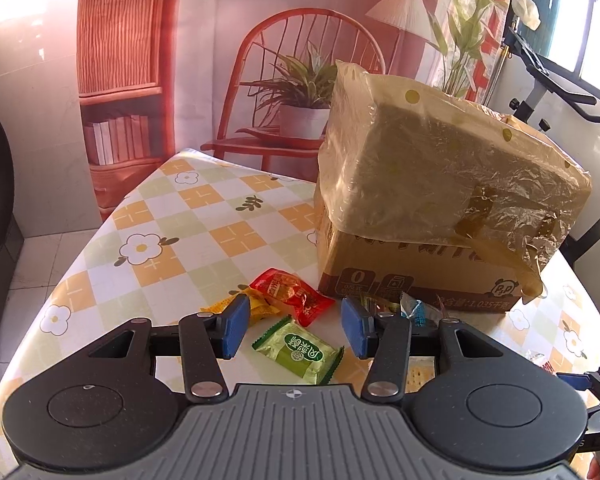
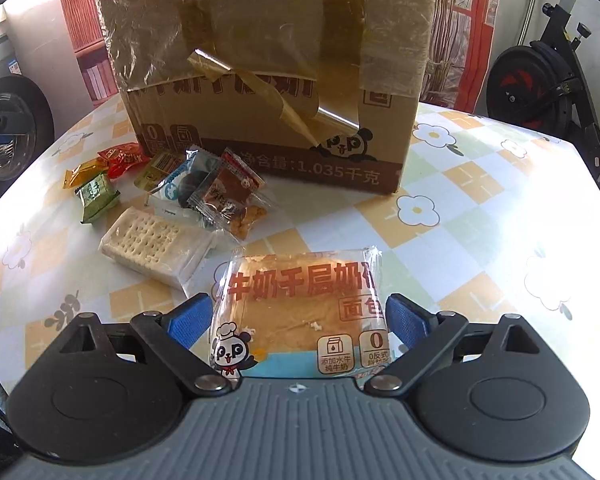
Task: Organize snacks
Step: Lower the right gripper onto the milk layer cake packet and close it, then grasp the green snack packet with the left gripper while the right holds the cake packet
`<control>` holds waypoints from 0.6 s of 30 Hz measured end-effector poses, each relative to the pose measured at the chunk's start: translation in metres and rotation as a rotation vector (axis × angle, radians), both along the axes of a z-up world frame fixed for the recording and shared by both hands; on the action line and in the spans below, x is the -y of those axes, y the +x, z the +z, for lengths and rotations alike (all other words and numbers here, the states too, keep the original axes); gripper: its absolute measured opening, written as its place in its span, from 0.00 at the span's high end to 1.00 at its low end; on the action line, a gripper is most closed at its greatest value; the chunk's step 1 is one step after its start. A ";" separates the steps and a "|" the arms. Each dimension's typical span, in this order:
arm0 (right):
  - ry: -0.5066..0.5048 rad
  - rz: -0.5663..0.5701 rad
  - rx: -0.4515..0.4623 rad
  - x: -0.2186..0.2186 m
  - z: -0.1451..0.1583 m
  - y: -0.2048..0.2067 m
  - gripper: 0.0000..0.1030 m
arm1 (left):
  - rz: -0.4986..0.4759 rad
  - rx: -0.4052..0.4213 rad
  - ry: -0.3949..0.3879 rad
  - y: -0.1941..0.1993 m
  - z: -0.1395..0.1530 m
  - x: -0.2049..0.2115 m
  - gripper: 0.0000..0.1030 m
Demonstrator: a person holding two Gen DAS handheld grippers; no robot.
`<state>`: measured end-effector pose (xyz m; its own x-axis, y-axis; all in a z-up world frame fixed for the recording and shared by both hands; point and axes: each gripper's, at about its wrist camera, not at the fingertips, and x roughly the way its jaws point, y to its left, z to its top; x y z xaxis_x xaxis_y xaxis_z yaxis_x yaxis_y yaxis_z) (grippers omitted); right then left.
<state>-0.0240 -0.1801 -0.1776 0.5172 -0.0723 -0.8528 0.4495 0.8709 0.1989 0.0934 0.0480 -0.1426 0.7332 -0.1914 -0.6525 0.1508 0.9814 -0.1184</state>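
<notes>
Left wrist view: the left claw (image 1: 294, 326) stands wide apart and grips nothing, hovering low over the bench (image 1: 188, 216), which carries a checked, flowered cloth. Just beyond its left blue pad lies a yellow packet (image 1: 260, 307), partly hidden by that pad. Touching it on the right is a red packet (image 1: 296, 294). Between the 2 pads, nearer the camera, a green packet (image 1: 298, 350) lies flat on the cloth. Past the right pad a blue-and-white packet (image 1: 416, 312) shows only in part. Behind these stands the cardboard box (image 1: 420, 276), its upper half wrapped in crinkled plastic film (image 1: 440, 168) held by brown tape.

Right wrist view: the same yellow, red and green packets sit at the far left, close to the box's front left corner. Next to the right is a loose pile of small clear-wrapped snacks (image 2: 220, 192), overlapping and just in front of the box. Nearer the camera lies a cracker pack (image 2: 152, 246), flat, angled. The right claw (image 2: 300, 326) is spread wide, with a bread packet (image 2: 304, 308) lying between its pads; whether the pads touch the wrapper cannot be told. A strip of tape (image 2: 276, 96) hangs loose on the box face.
</notes>
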 end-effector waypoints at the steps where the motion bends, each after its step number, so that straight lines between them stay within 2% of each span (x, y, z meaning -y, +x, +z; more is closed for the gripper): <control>1: -0.018 0.001 -0.005 -0.003 -0.003 0.000 0.07 | -0.002 -0.007 0.000 0.000 -0.003 0.000 0.49; 3: -0.052 0.018 0.012 -0.008 -0.006 0.000 0.07 | -0.002 -0.019 0.003 -0.001 -0.009 0.000 0.49; 5: -0.093 0.033 0.037 -0.012 -0.007 0.002 0.20 | 0.001 -0.032 0.001 -0.001 -0.013 -0.002 0.49; 7: -0.075 0.046 0.075 -0.008 -0.006 0.004 0.27 | 0.009 -0.046 -0.001 0.000 -0.019 -0.004 0.49; 18: -0.109 -0.006 0.202 0.003 -0.022 0.026 0.29 | 0.039 -0.103 -0.013 0.014 -0.043 -0.005 0.51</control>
